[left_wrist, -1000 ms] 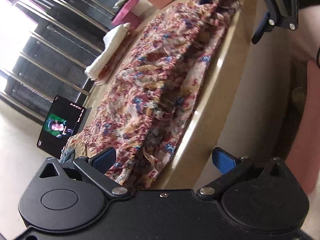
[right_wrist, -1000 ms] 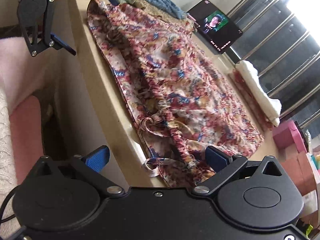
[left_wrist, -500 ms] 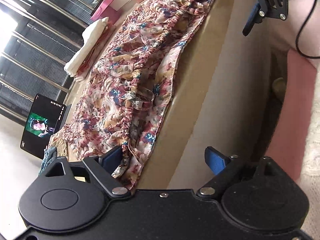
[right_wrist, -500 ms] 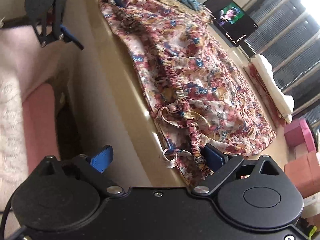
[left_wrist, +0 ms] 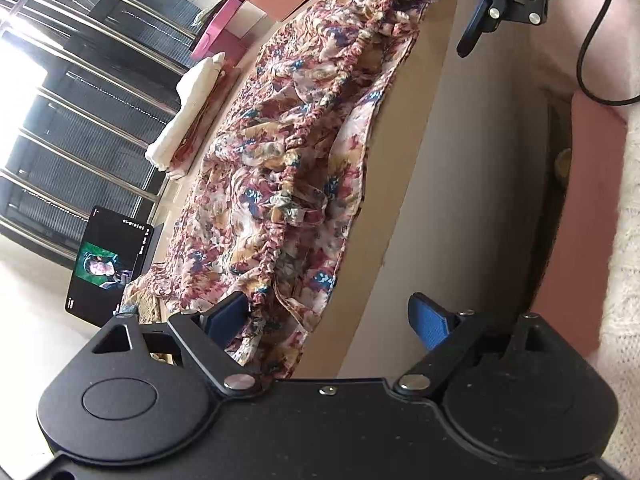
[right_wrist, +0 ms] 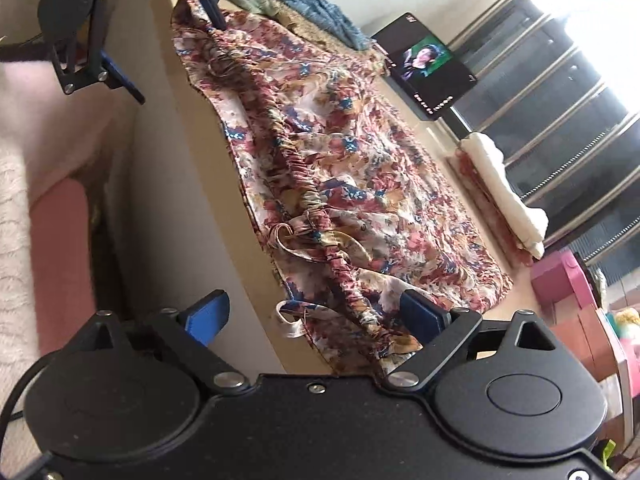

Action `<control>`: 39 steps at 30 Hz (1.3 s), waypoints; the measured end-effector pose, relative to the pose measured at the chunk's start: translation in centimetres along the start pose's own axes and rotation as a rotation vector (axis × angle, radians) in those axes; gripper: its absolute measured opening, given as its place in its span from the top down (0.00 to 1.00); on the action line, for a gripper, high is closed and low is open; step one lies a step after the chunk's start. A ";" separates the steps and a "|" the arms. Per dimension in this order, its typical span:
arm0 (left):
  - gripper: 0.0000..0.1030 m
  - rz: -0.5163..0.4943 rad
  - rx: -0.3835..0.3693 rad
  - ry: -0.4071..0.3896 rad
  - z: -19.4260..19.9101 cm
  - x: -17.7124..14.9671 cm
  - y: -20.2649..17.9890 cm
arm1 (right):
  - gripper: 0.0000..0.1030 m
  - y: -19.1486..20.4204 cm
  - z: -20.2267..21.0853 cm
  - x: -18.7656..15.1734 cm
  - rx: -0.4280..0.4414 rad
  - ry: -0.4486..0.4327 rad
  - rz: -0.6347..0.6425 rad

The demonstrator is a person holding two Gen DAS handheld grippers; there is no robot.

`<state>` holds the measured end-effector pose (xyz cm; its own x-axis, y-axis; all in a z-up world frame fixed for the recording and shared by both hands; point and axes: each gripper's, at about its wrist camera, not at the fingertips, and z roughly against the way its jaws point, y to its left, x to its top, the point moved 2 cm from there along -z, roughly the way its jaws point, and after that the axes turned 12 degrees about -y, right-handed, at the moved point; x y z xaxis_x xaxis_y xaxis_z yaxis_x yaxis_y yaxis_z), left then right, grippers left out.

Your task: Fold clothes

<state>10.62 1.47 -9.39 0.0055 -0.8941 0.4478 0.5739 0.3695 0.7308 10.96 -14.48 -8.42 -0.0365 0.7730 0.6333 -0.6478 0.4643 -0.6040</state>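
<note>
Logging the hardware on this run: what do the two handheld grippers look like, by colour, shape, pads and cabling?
Both are matte black, with two round hinge housings, triangular cut-outs, silver pivot bolts and slim linkage arms. The left gripper and right gripper carry blue pads on their fingers. A black cable trails from the right gripper. A pale fuzzy knit sleeve shows beside the left gripper.

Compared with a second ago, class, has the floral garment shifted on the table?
Yes. The floral garment has slid toward the front edge of the table; the bare strip of tabletop along that edge is narrower now.
</note>
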 end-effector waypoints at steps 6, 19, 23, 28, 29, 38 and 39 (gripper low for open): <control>0.32 -0.005 0.003 -0.001 0.4 0.1 0.4 | 0.11 0.3 0.1 0.4 -0.087 -0.024 0.030; 0.91 0.020 -0.017 0.011 2.5 0.7 1.5 | 0.66 -1.0 0.7 1.8 0.083 0.078 -0.007; 0.92 -0.005 0.012 0.010 3.6 0.9 1.3 | 0.94 -1.2 1.5 2.2 0.097 0.084 0.006; 0.93 -0.019 0.035 -0.008 5.8 2.0 1.2 | 0.96 -1.4 3.4 3.0 0.075 0.065 0.020; 0.93 -0.021 0.039 -0.012 6.3 2.3 1.2 | 0.96 -1.4 3.8 3.2 0.074 0.059 0.025; 0.93 0.014 0.066 -0.034 10.2 4.5 1.8 | 0.96 -2.4 7.9 5.1 0.110 0.035 0.038; 0.93 0.015 0.063 -0.040 10.6 4.7 2.0 | 0.96 -2.5 8.2 5.3 0.114 0.035 0.037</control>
<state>3.12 0.66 -0.32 -0.0201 -0.8779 0.4783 0.5211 0.3991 0.7544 6.12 -15.13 0.43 -0.0367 0.8044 0.5929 -0.7292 0.3842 -0.5663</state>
